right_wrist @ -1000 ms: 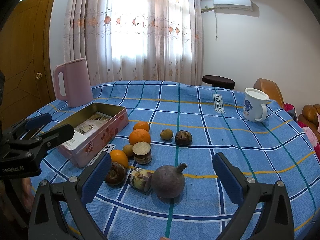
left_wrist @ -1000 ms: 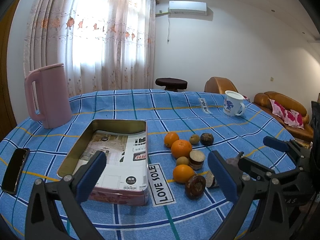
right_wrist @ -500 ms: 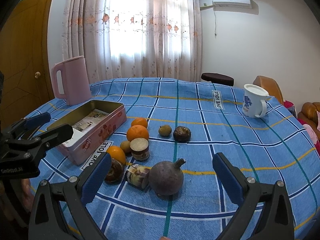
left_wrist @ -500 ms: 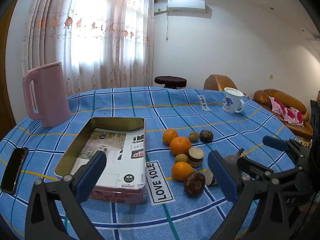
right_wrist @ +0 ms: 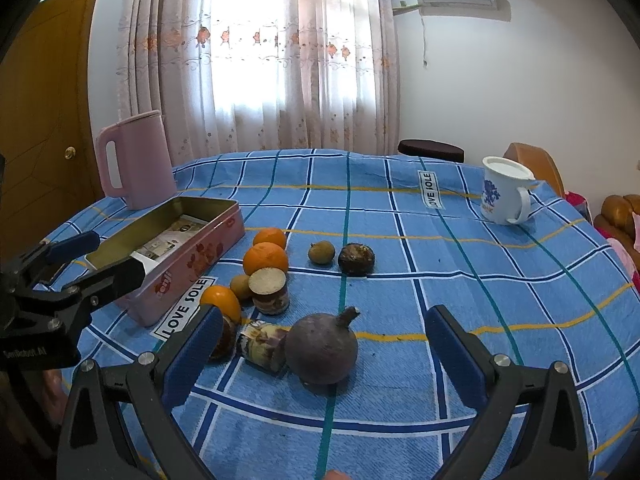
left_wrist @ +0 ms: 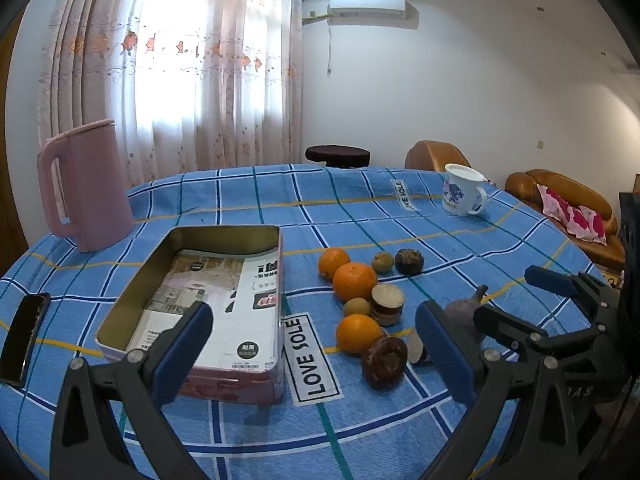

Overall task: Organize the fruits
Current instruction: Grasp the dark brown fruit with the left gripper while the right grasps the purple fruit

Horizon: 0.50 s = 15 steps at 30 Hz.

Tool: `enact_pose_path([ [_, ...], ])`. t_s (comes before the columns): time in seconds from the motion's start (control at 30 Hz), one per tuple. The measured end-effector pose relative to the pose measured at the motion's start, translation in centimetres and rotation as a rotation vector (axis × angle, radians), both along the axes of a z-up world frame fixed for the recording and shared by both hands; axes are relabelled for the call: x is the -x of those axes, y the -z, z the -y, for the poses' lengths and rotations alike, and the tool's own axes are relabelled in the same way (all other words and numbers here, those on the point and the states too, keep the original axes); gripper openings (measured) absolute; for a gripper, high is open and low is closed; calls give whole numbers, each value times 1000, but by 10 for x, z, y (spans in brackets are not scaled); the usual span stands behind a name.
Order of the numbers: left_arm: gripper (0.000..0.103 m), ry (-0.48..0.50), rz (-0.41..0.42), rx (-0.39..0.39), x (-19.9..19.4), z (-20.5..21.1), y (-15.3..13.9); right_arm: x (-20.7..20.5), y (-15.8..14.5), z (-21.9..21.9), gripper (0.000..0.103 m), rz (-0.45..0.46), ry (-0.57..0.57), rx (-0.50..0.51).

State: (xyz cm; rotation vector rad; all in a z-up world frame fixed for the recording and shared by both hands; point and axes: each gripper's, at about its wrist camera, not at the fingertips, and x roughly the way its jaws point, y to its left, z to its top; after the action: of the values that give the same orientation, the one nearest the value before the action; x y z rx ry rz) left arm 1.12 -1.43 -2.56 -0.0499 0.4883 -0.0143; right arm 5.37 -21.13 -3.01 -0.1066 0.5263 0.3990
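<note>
Everything here can be placed from the pink tin, which sits open on the blue checked tablecloth with only printed paper lining its bottom. No fruit is in it yet, so the sorting looks barely begun.

Nearest the cameras, the right gripper hangs low over the cloth on the fruit side of the tin, its two blue-padded fingers spread wide and holding nothing. The round purple fruit with a stem lies on the cloth between and just beyond them, untouched, which suggests it is the first pick. The left gripper hovers at the tin's near end, equally wide apart and empty, probably ready to steady the tin.

Beside the purple fruit, toward the tin, lie a cut brown piece and a dark round one. Beyond them three oranges run in a loose row along the tin's long side, with two small brownish fruits and another cut piece among them.

Behind the tin stands a pink jug; far across the table from it is a white mug.
</note>
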Motion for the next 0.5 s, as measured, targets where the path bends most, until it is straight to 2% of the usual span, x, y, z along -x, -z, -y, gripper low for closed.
enact_pose_path([
  [0.17, 103, 16, -9, 4, -3, 6, 6, -4, 6, 8, 102, 4, 25, -5],
  [0.37, 100, 62, -20, -42, -7, 28, 19, -14, 17, 21, 101, -31, 50, -42],
  [0.5, 89, 101, -35, -52, -11, 40, 24, -21, 23, 21, 85, -66, 22, -64],
])
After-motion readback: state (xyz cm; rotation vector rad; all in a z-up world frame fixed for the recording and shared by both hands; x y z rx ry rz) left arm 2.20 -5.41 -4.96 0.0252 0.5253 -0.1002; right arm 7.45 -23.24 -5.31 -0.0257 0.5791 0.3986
